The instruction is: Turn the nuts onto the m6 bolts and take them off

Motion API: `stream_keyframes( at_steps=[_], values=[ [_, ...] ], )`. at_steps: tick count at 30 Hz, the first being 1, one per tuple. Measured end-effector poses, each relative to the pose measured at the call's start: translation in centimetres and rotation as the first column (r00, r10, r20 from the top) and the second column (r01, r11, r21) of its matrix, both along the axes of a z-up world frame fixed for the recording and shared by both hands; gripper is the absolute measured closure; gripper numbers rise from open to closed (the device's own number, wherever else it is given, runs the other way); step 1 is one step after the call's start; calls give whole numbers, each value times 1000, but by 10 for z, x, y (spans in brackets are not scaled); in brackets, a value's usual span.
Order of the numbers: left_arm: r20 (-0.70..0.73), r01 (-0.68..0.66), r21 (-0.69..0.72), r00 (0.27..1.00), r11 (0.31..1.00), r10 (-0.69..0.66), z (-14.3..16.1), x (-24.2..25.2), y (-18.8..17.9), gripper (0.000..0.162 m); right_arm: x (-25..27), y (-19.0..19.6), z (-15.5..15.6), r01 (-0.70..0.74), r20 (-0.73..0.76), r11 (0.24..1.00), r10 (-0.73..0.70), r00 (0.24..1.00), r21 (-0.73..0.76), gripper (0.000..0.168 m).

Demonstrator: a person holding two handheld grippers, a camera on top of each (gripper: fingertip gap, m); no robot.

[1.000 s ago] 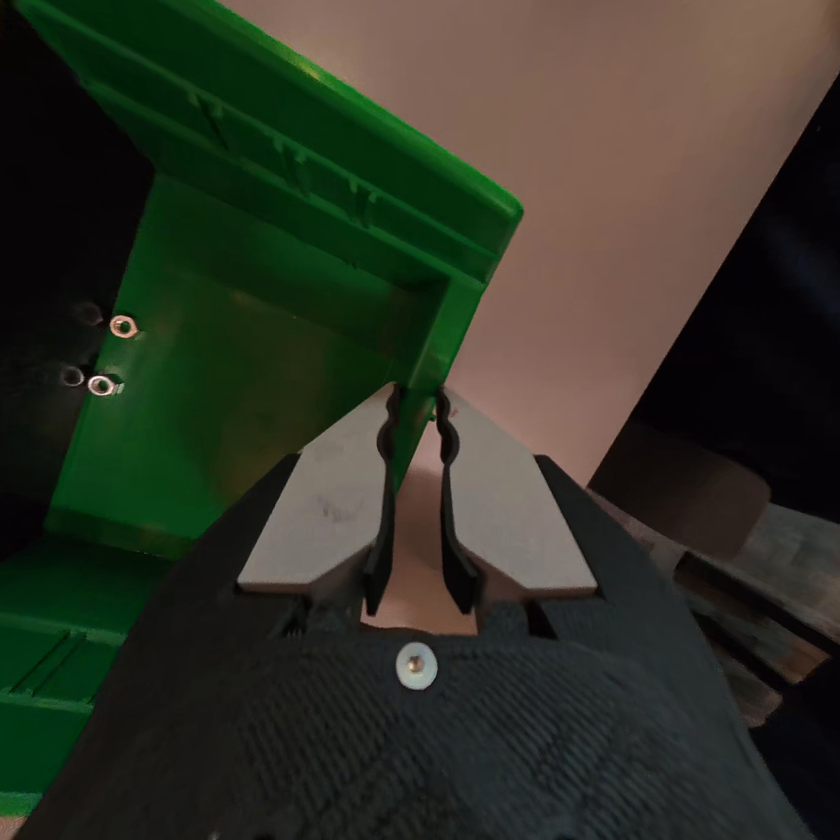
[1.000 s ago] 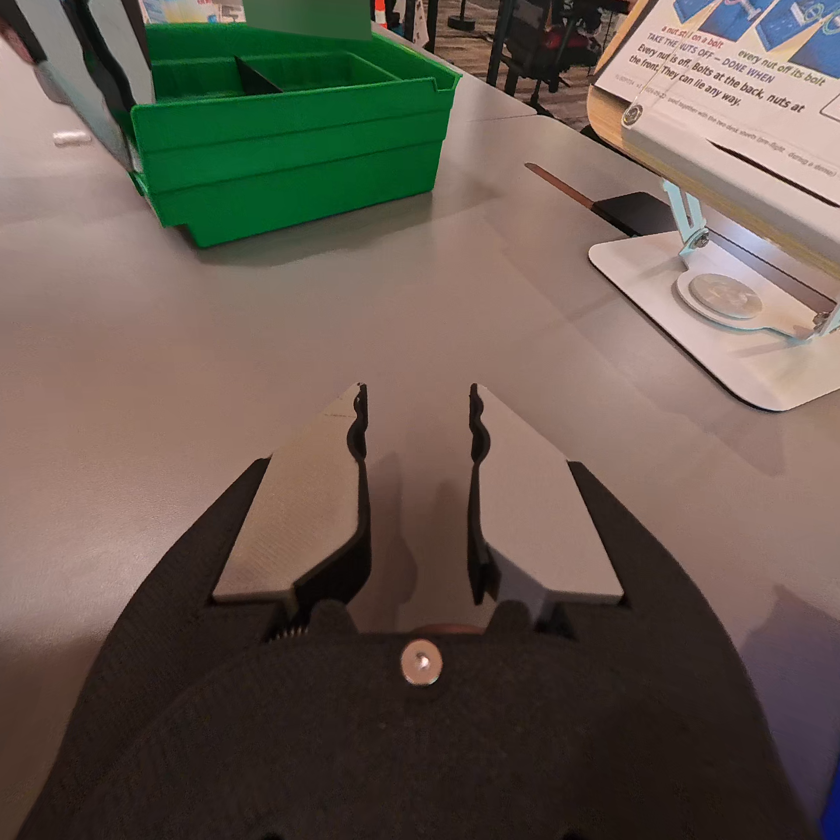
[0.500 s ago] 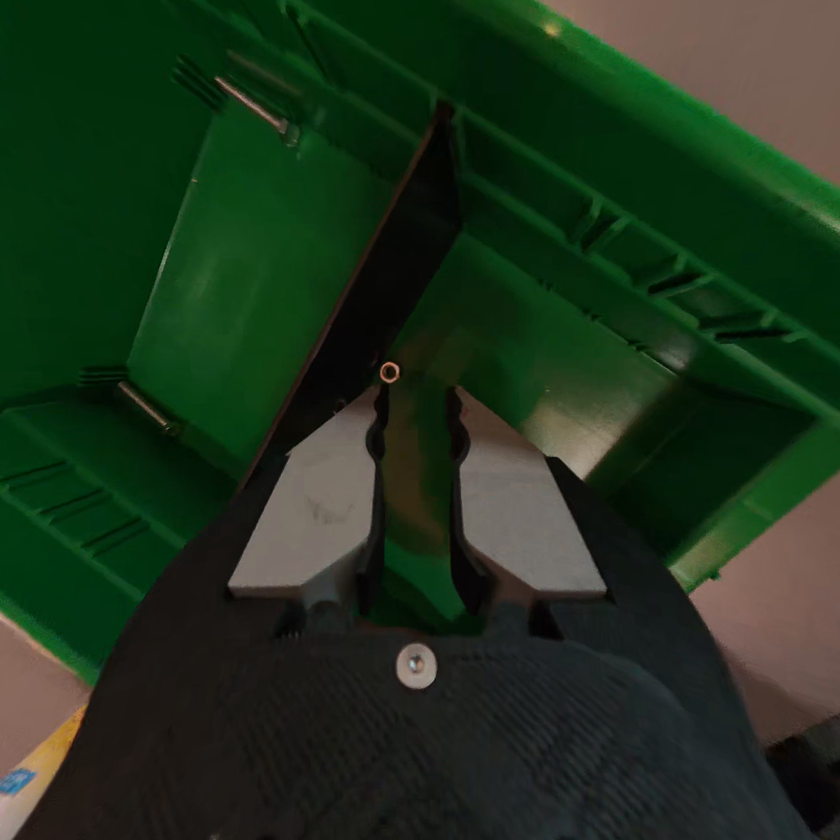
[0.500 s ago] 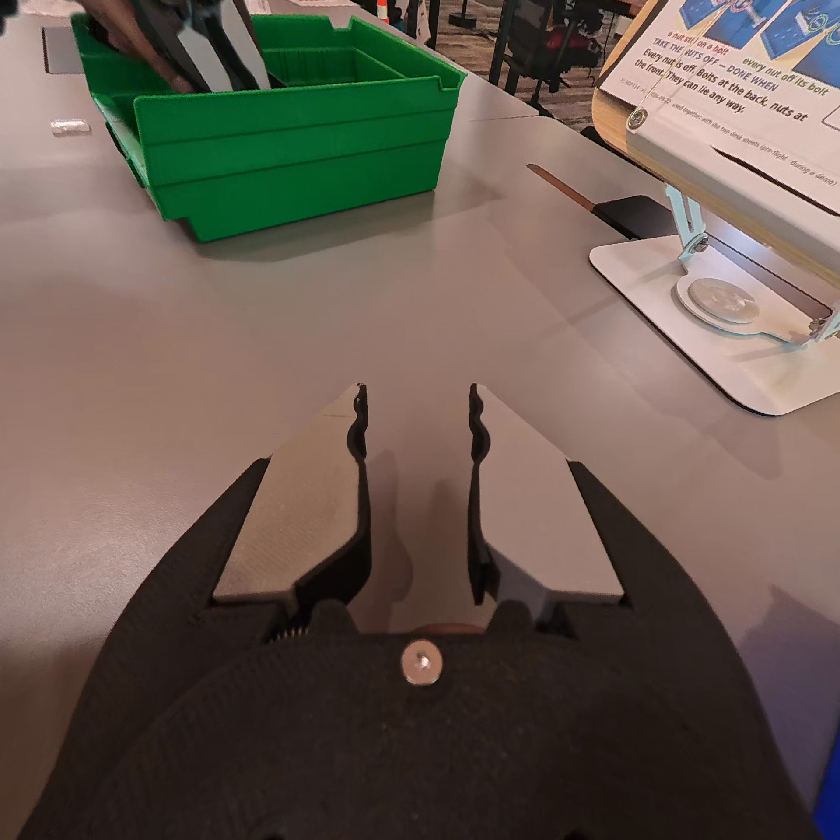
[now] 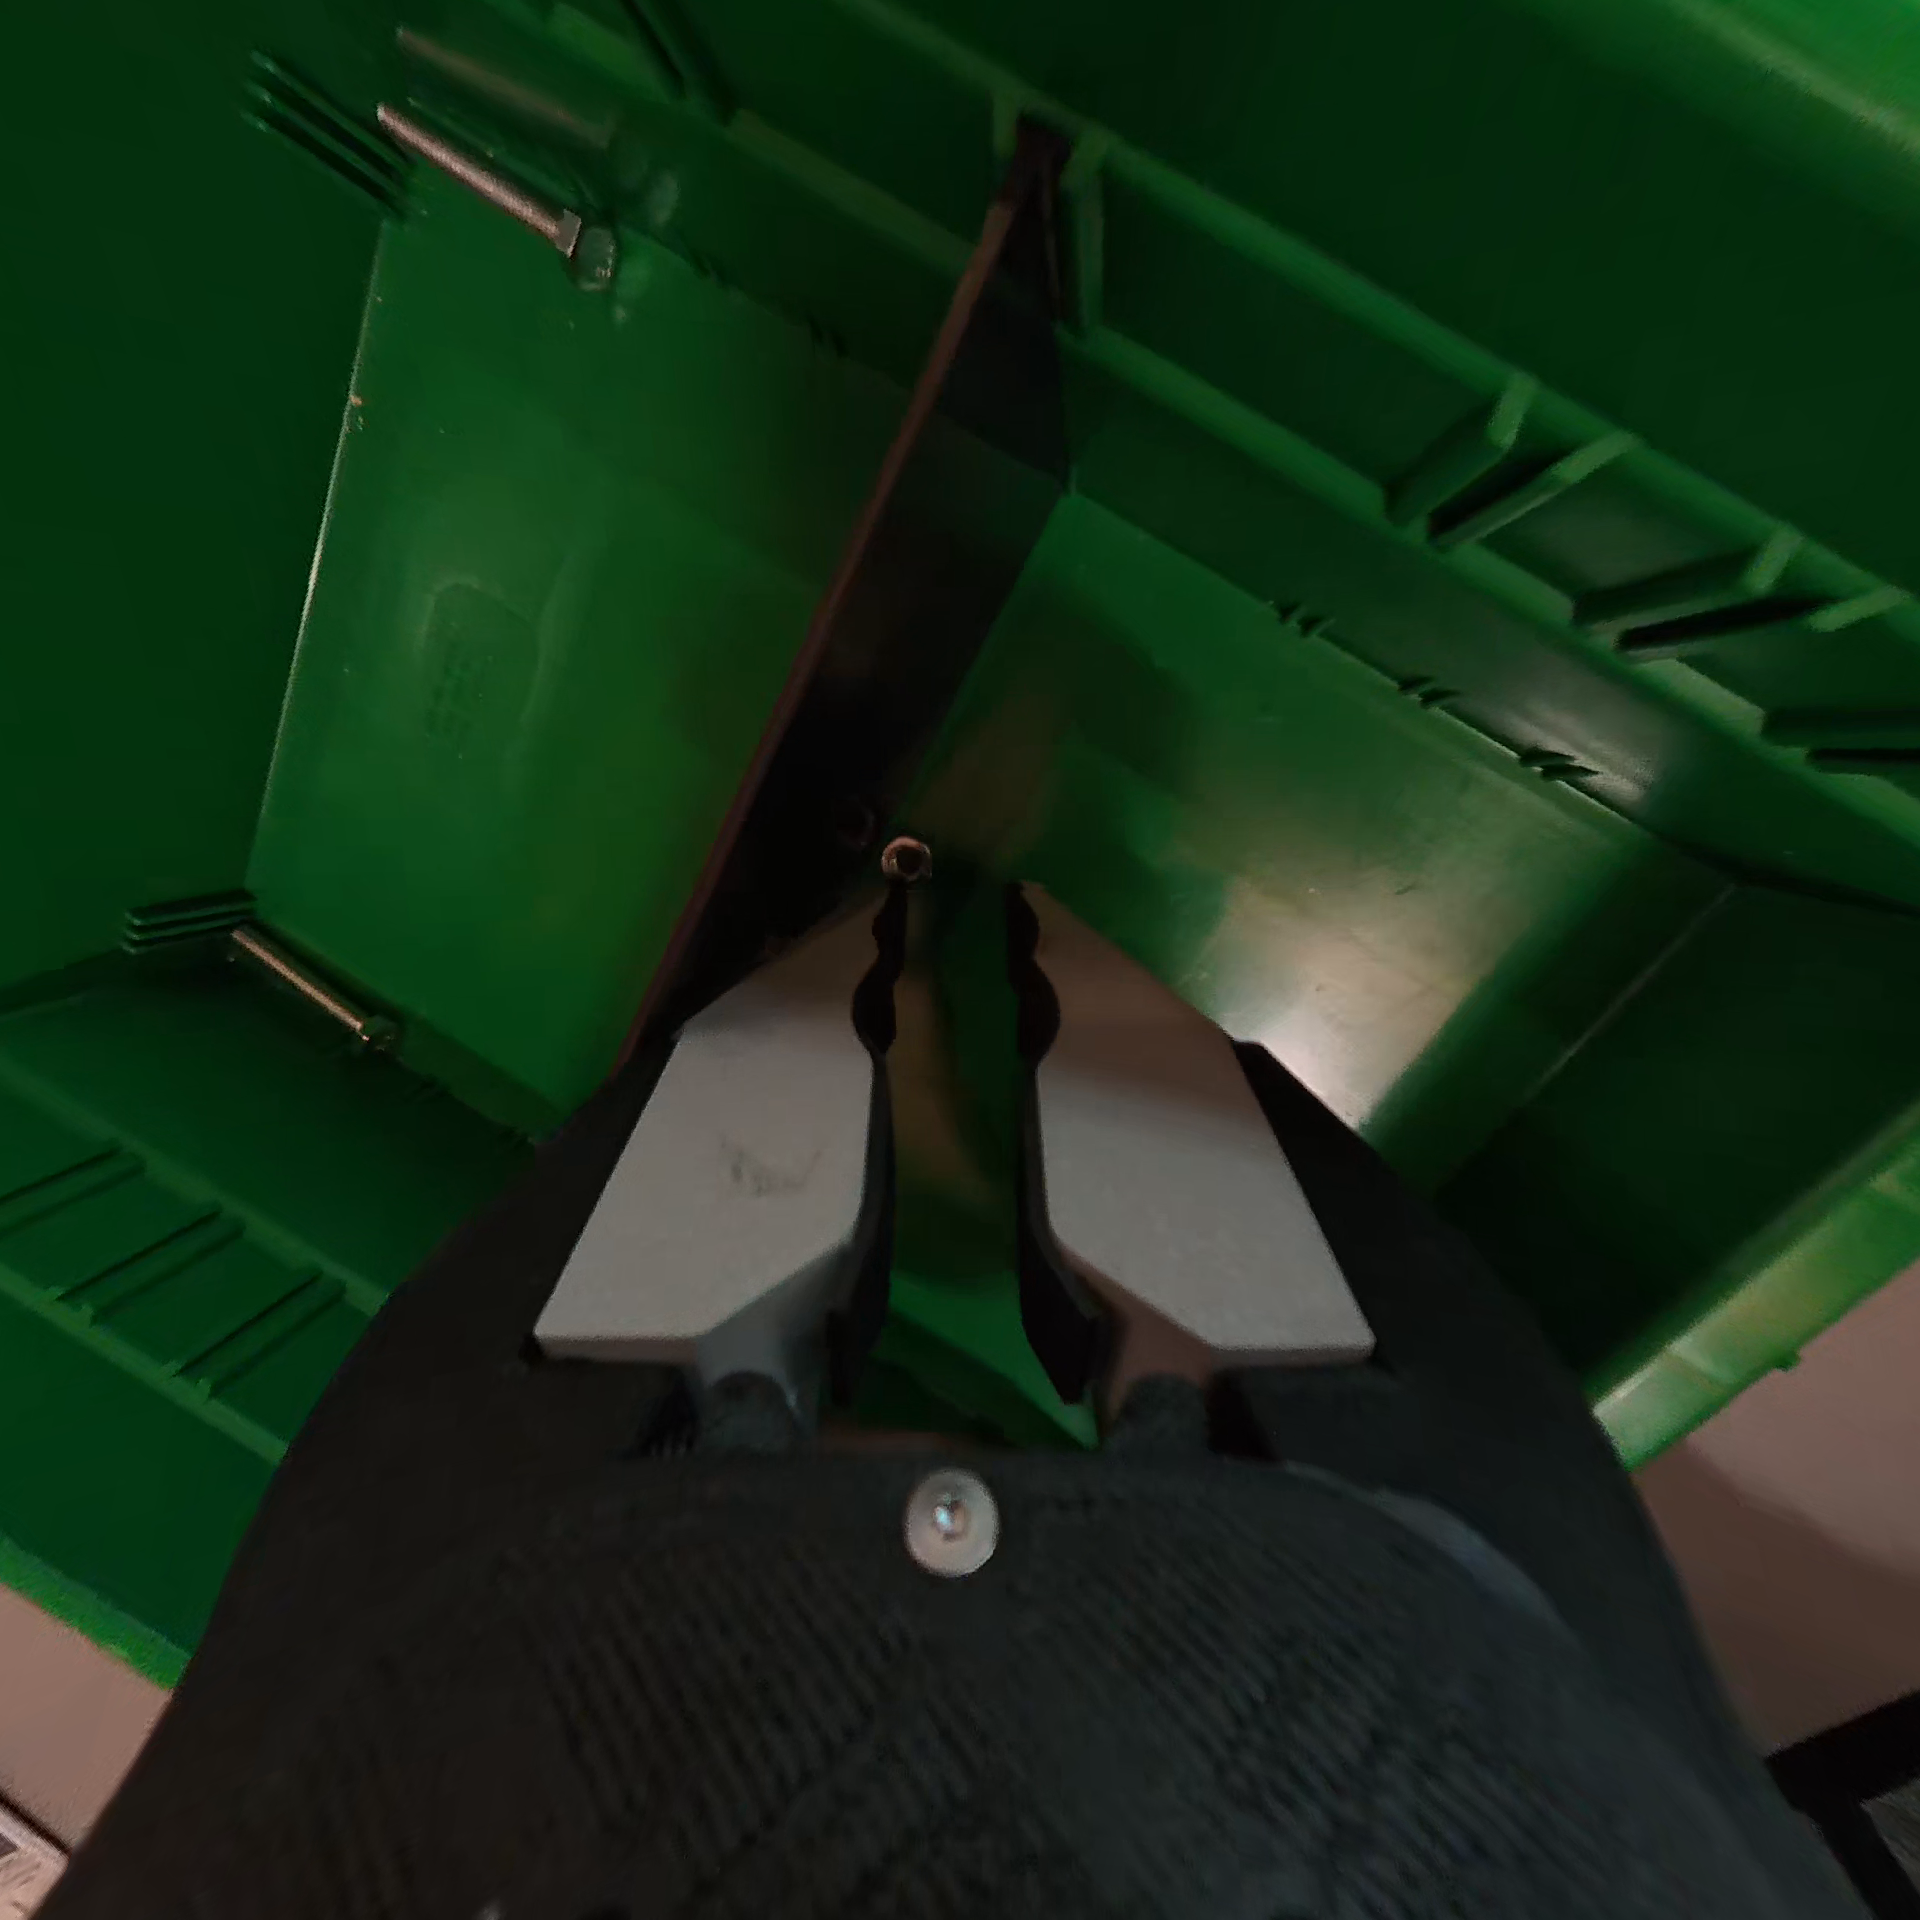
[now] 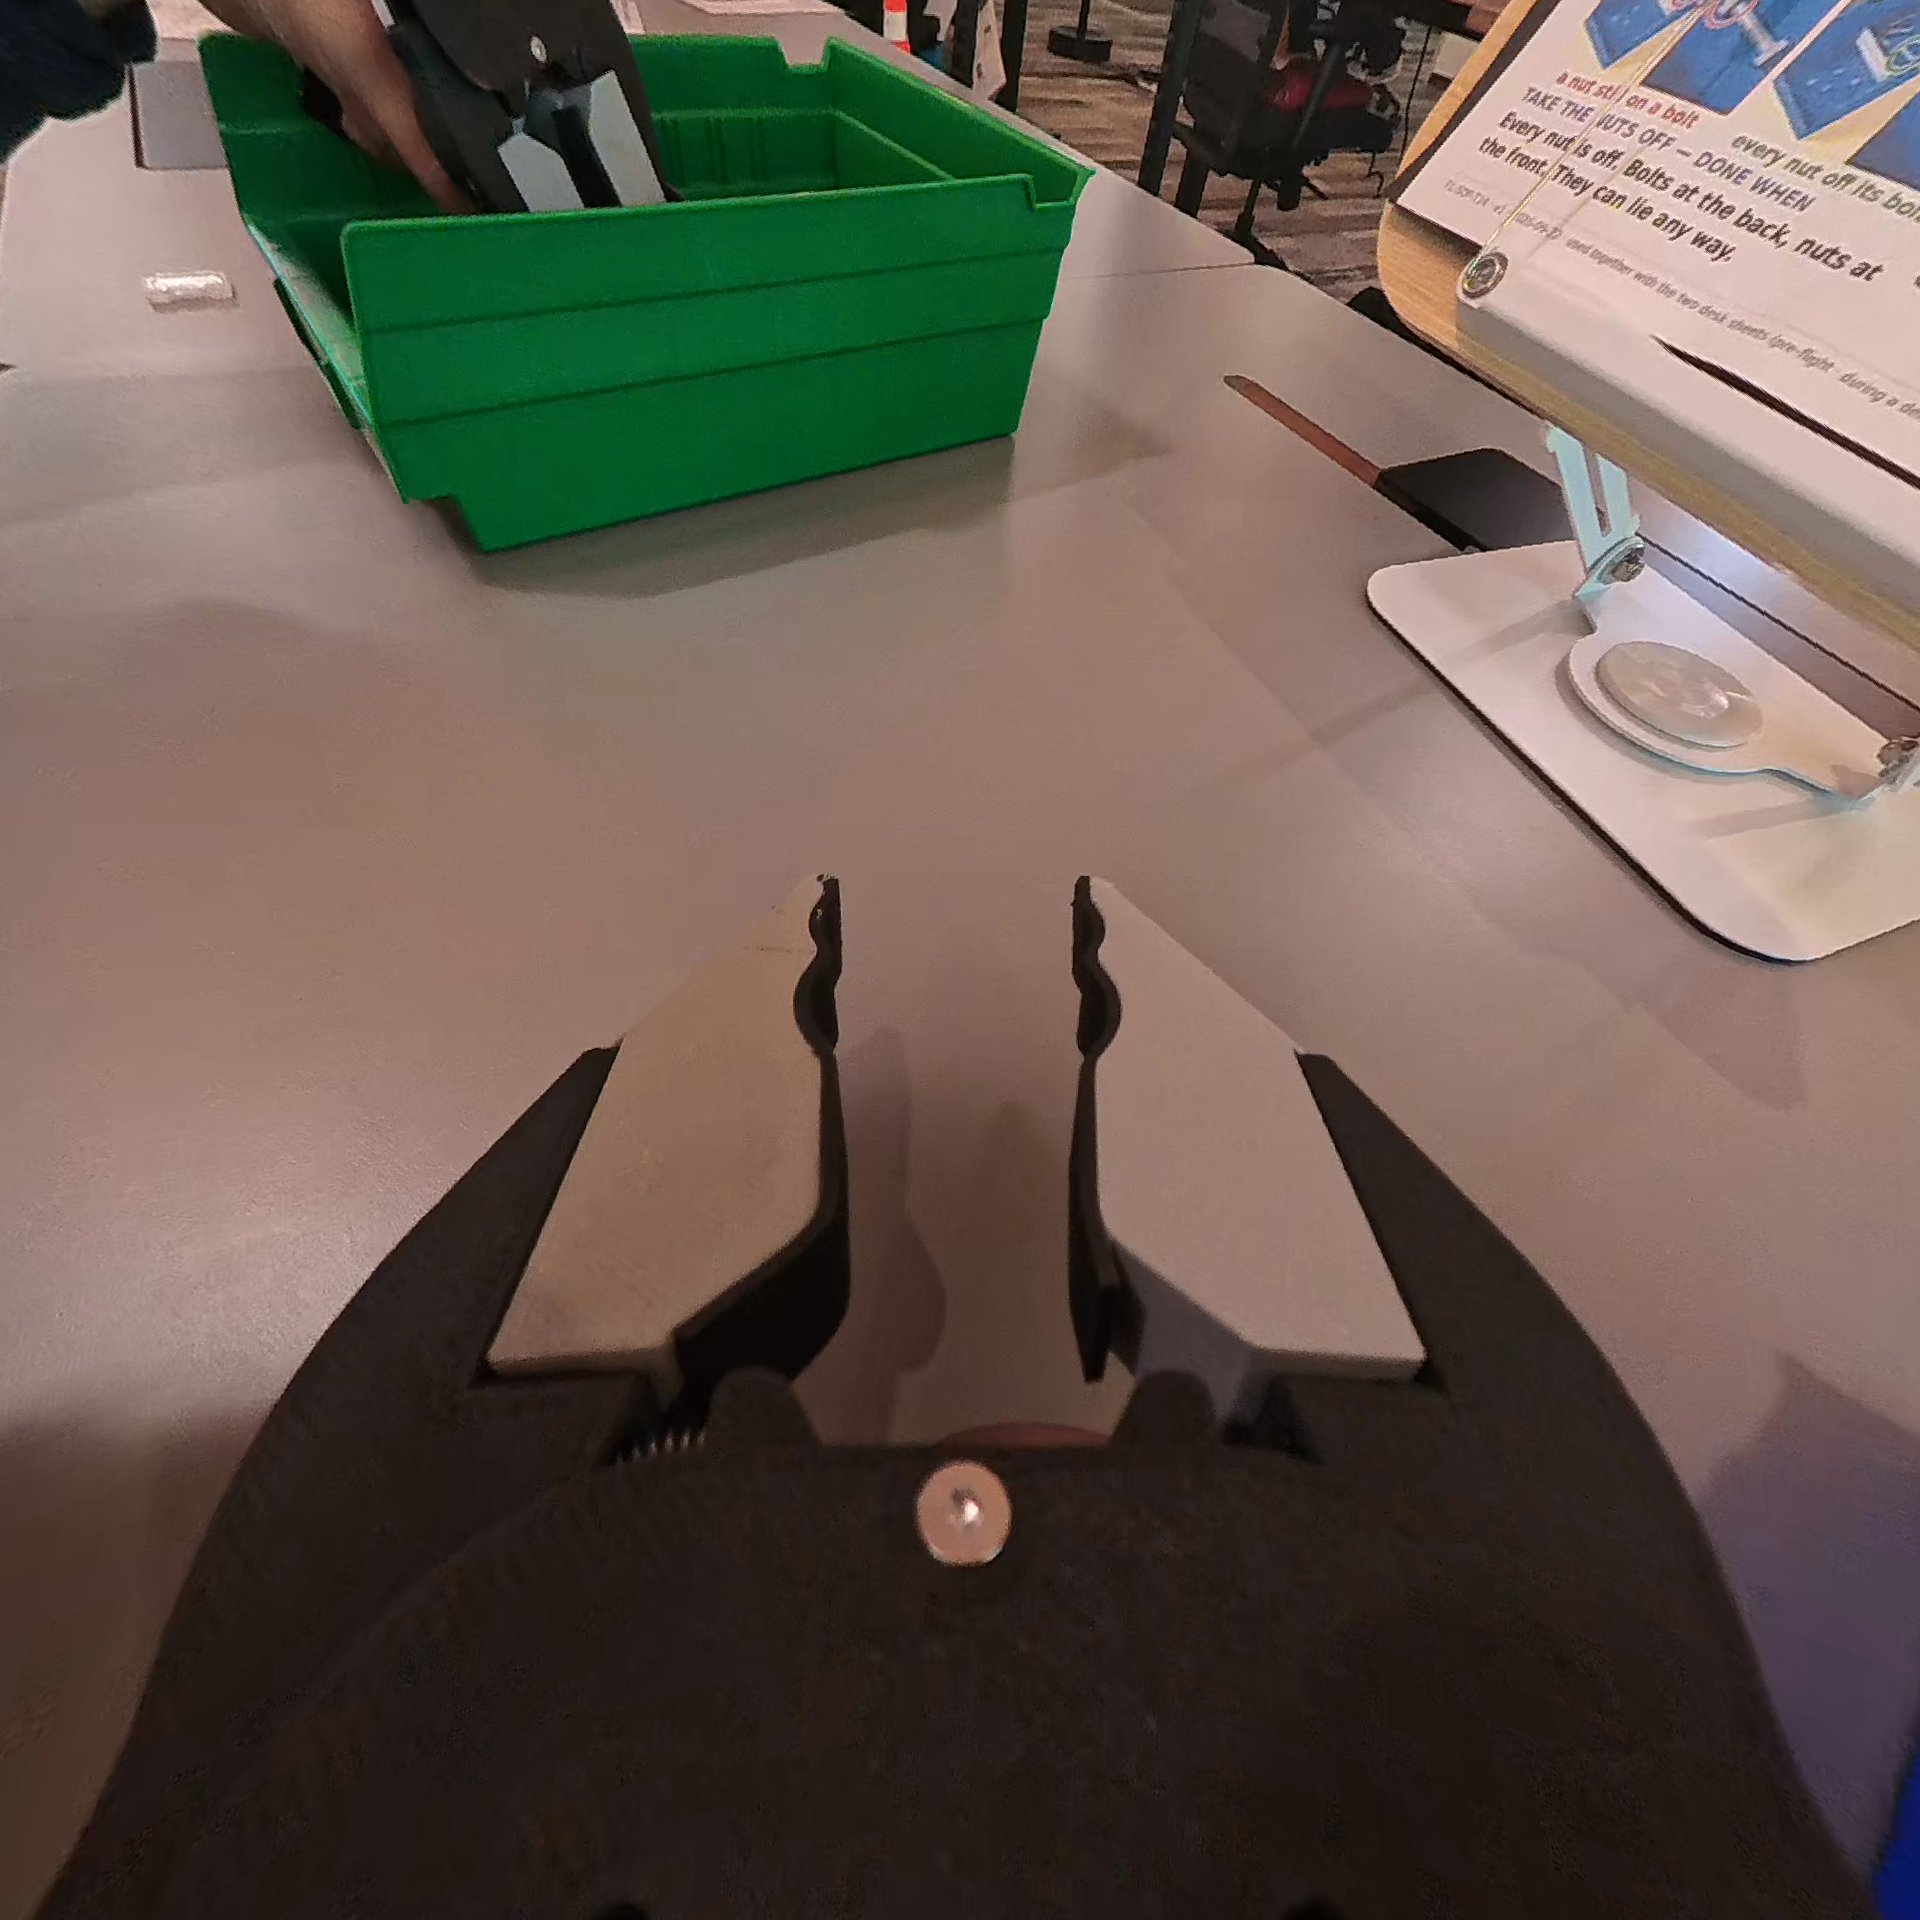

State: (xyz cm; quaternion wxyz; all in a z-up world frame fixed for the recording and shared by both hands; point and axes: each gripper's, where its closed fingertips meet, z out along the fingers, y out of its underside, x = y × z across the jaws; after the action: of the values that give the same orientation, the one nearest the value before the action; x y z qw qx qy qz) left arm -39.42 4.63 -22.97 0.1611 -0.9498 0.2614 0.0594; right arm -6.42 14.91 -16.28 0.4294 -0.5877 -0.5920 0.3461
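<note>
Left wrist view: inside the green bin (image 5: 1299,644), facing steeply down at its floor and black divider (image 5: 935,582), very close. Right wrist view: low above the grey table (image 6: 623,790), facing forward; the bin (image 6: 686,353) stands far off. Both views share the bin.

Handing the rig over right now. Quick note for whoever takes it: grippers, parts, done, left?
Left gripper: open, empty, down inside the green bin, its tips just short of a loose nut by the black divider.
Right gripper: open, empty, over the bare grey table, away from the bin.
Parts: two bolts lie in the compartment across the divider.
Done: nothing threaded that I can see.
Left: grab the nut, fetch a bolt, turn it on, take it off.
</note>
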Motion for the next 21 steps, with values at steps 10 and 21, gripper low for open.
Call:
stream_keyframes(
  at_steps=[10, 21],
  values=[
    [-48, 83, 33, 996, 996, -81, -2, 2, 7, 149, 0, -1, 0, -5, -3, 1000, 5, 1000, -10, 127],
    [56, 62, 6, 996, 998, -63, -2, 12, -9, 161, 1, -5, 5, -15, -16, 1000, 15, 1000, -10, 128]
  ],
)
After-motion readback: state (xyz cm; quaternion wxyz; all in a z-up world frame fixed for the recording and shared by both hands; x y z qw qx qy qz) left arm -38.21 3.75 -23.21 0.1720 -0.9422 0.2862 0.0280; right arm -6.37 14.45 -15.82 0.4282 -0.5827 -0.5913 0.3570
